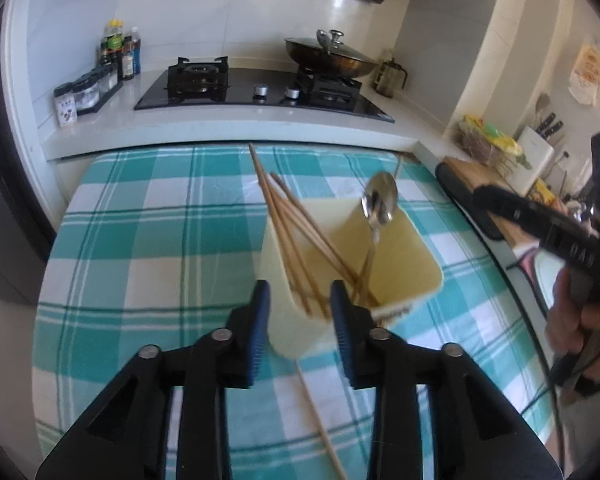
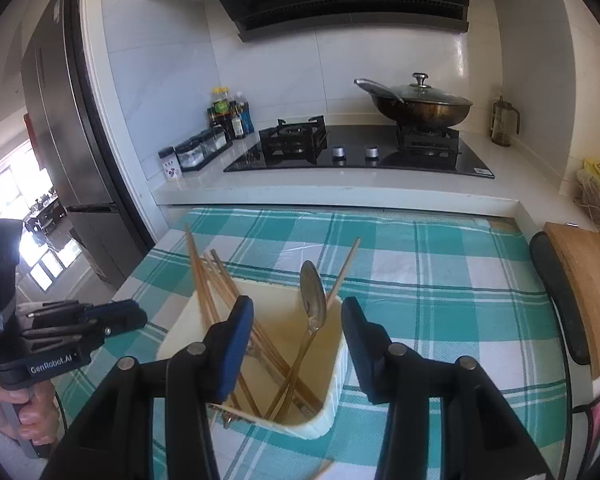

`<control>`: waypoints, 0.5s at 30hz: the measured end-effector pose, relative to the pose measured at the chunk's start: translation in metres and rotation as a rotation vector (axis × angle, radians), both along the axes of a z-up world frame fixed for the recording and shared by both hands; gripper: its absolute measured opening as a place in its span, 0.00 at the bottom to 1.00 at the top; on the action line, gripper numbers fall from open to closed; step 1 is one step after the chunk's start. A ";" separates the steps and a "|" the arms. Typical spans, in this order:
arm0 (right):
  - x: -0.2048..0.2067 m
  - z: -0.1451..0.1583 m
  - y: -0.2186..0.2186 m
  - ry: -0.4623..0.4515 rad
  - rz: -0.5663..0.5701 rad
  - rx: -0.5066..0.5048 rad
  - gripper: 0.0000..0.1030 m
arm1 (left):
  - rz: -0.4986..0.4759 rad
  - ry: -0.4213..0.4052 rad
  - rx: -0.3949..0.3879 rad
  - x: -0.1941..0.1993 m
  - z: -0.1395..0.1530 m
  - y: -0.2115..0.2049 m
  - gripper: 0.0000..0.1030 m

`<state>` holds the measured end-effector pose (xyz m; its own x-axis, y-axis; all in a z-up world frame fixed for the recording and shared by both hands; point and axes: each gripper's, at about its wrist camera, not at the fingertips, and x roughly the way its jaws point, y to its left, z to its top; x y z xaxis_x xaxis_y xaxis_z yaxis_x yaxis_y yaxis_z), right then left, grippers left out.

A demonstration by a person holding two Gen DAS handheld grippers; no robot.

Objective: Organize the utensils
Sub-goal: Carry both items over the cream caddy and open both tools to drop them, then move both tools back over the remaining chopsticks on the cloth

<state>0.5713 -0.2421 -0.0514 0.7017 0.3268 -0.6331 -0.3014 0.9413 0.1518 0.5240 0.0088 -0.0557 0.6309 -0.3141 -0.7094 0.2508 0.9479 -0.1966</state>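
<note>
A cream utensil holder point(image 1: 404, 264) point(image 2: 336, 372) stands on the teal checked tablecloth point(image 1: 140, 216) point(image 2: 440, 280). Several wooden chopsticks point(image 1: 284, 216) point(image 2: 204, 280) and a metal spoon point(image 1: 380, 200) point(image 2: 313, 292) lean inside it. One loose chopstick point(image 1: 320, 424) lies on the cloth in front of the holder. My left gripper point(image 1: 300, 300) is open just in front of the holder's near corner, holding nothing. My right gripper point(image 2: 296, 316) is open above the holder's opening, empty. The left gripper also shows at the left of the right wrist view point(image 2: 132, 316).
A counter behind the table carries a gas hob point(image 2: 360, 152), a lidded wok point(image 2: 420, 106), sauce bottles point(image 2: 230, 114) and spice jars point(image 2: 200, 148). A wooden cutting board point(image 2: 580, 280) and a knife block point(image 1: 536, 152) sit at the right. A fridge point(image 2: 72, 120) stands left.
</note>
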 end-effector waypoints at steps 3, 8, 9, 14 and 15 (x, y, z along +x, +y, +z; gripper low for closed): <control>-0.047 0.014 -0.017 -0.058 0.025 -0.033 0.61 | -0.066 0.037 0.059 -0.064 -0.028 0.009 0.65; -0.132 -0.041 -0.041 -0.045 0.053 -0.217 0.64 | -0.009 0.137 0.167 -0.146 -0.109 0.015 0.66; -0.149 -0.061 -0.047 -0.005 0.044 -0.226 0.64 | 0.016 0.157 0.142 -0.157 -0.123 0.019 0.66; -0.224 -0.142 -0.081 0.234 -0.071 -0.094 0.64 | 0.178 0.120 0.136 -0.187 -0.154 0.025 0.66; -0.239 -0.151 -0.085 0.241 -0.099 -0.078 0.64 | 0.198 0.097 0.138 -0.191 -0.156 0.024 0.66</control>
